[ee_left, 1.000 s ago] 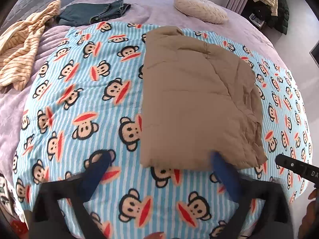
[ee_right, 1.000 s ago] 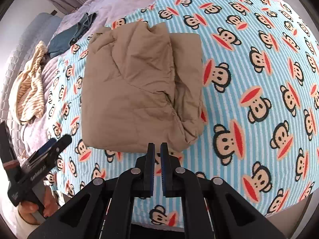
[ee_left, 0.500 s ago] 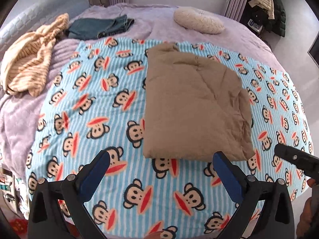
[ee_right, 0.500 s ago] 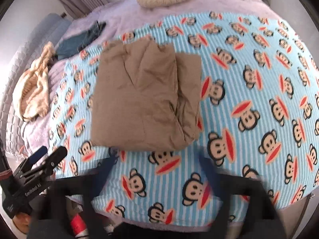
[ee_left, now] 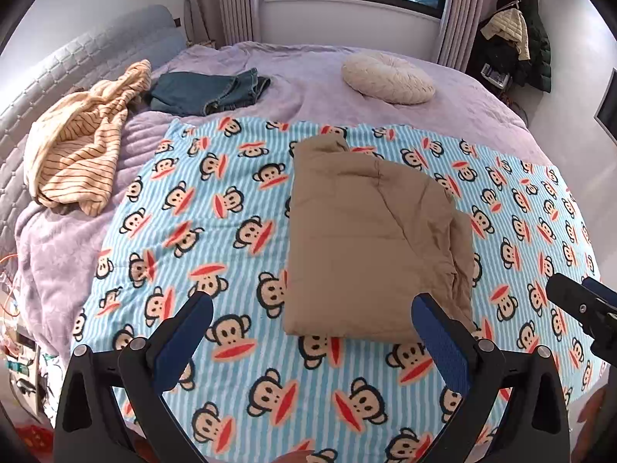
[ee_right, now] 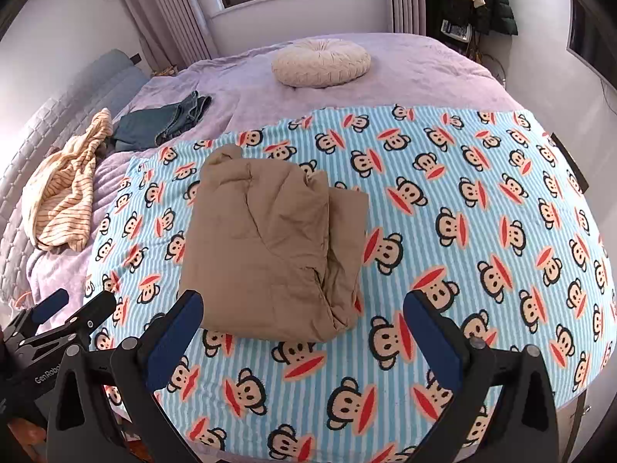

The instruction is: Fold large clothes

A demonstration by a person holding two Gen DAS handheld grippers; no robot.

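Just released and lying folded at mid-frame on the monkey-print blanket (ee_left: 239,382): the tan garment (ee_left: 370,243), with left gripper (ee_left: 312,332) spread wide and empty, right gripper (ee_right: 302,328) opening, nothing between them, both lifted clear — fold apparently finished.

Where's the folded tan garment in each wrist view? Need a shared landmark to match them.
Left wrist view: the folded tan garment lies right of centre on the monkey-print blanket, its near edge between the fingertips.
Right wrist view: the garment lies left of centre, near the left fingertip.
Shared landmark: the round cream cushion on the purple bedspread beyond it.
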